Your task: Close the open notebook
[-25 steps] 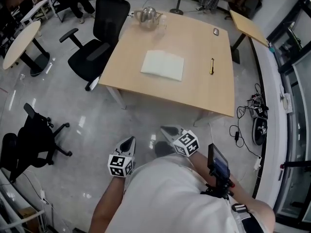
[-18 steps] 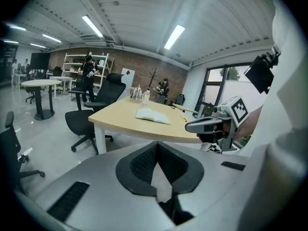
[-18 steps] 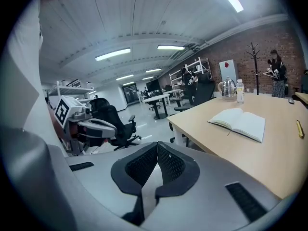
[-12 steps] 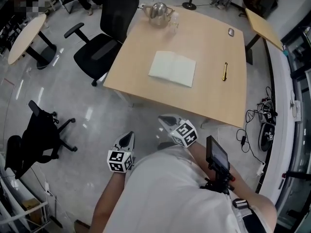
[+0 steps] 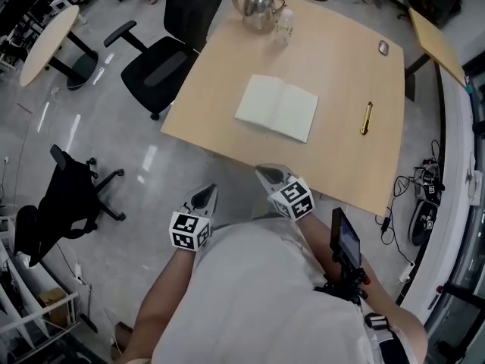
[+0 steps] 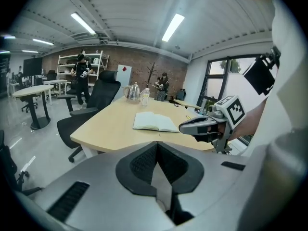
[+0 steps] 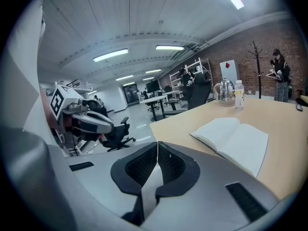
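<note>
An open notebook [image 5: 276, 108] with pale blank pages lies flat near the middle of the light wooden table [image 5: 220, 105]; it also shows in the left gripper view [image 6: 155, 121] and the right gripper view [image 7: 236, 139]. My left gripper [image 5: 205, 196] is held low over the floor, short of the table's near edge, jaws shut and empty. My right gripper [image 5: 267, 174] hovers at the table's near edge, also shut and empty. Both are well short of the notebook.
A yellow pen [image 5: 366, 117] lies right of the notebook. A metal kettle [image 5: 258, 6] and a clear bottle [image 5: 284, 25] stand at the far edge, a small dark object [image 5: 383, 48] at the far right. Black office chairs [image 5: 163, 59] stand left; cables [image 5: 424, 196] lie on the floor right.
The view has moved closer to the table, so the notebook sits lower and larger in the head view. Both grippers stay shut in front of the person's body.
</note>
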### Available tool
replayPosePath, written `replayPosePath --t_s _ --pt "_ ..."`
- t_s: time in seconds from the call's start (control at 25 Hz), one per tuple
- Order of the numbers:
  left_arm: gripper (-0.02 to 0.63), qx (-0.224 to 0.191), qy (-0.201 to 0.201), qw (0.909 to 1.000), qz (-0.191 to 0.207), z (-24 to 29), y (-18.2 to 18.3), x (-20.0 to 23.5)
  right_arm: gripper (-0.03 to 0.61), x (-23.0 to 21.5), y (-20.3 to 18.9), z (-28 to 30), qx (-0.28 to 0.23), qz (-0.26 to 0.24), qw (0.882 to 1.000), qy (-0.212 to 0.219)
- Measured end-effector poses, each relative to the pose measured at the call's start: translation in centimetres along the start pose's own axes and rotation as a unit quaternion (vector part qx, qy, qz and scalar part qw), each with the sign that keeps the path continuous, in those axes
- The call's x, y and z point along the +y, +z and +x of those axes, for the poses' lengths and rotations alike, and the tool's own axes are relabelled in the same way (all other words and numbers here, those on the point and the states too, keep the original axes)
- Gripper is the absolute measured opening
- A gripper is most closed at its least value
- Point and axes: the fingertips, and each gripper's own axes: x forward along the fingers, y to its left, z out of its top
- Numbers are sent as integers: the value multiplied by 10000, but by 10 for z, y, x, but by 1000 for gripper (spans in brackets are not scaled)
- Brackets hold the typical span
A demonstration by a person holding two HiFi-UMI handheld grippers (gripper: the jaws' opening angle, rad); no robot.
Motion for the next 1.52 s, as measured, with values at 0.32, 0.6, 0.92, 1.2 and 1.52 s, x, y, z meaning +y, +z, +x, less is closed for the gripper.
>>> replayPosePath --t_s 0.32,0.6,0.92,1.2,1.52 --pt "5 193 -71 9996 192 21 16 0 17 -25 -1 8 259 -339 9987 -294" --pt "5 151 -235 9996 106 31 19 9 17 -35 0 28 564 -632 9956 -395" --pt "5 -51 -438 9990 76 37 38 52 17 -53 -8 60 1234 -1273 9805 -843" --pt "5 -180 -423 9989 -56 40 42 89 18 -73 -3 80 1727 -1661 9641 -1146" --pt "5 -75 -509 9983 -280 33 27 114 18 -105 -2 104 2347 -2197 9332 -1607"
